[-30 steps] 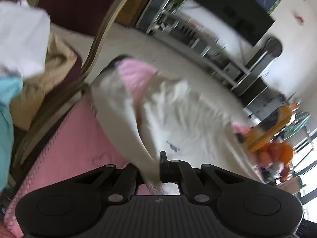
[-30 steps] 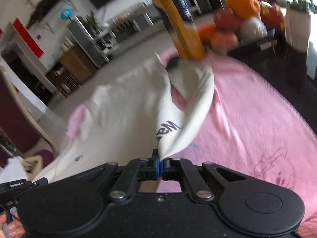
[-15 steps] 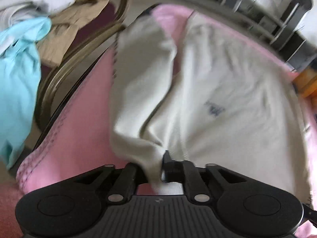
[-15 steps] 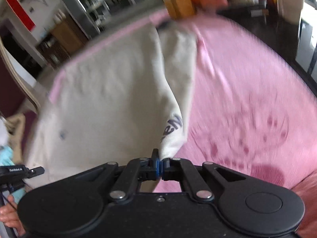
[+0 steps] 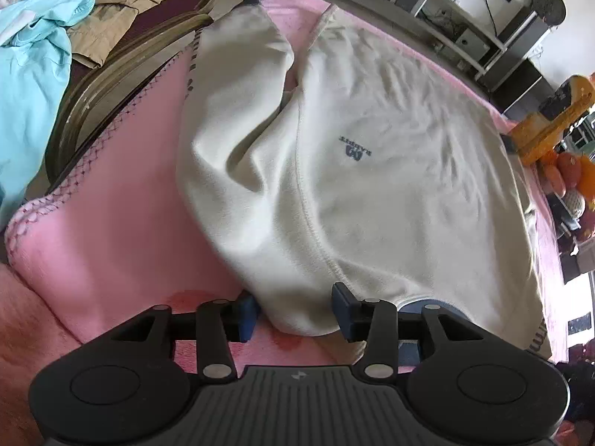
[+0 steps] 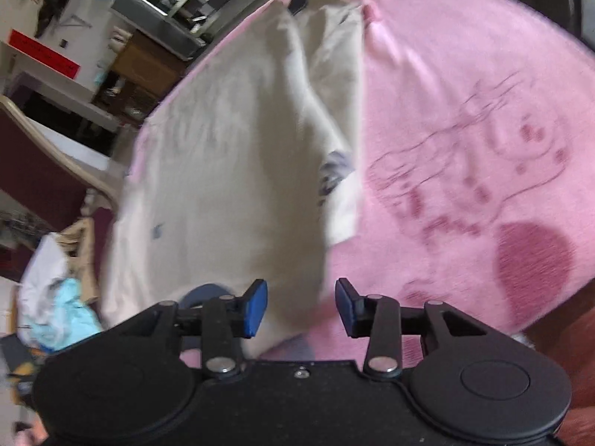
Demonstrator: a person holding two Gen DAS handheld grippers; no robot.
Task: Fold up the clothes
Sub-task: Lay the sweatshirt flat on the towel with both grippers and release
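Cream sweatshirt (image 5: 372, 156) lies flat on pink blanket (image 5: 111, 245). Left claw (image 5: 295, 314) low at its near hem, released, jaws apart around a fabric fold. Right claw (image 6: 301, 306) likewise released, level above the shirt edge.

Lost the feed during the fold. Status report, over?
Left gripper open, right gripper open. Cream sweatshirt lying spread on the pink blanket, shoulder fabric between each gripper's fingers, ungripped. Nothing blocking.

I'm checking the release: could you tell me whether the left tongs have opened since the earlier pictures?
Yes. The left tongs, pinched shut on the cream sweatshirt earlier, now stand open, and the fabric lies loose on the pink blanket.
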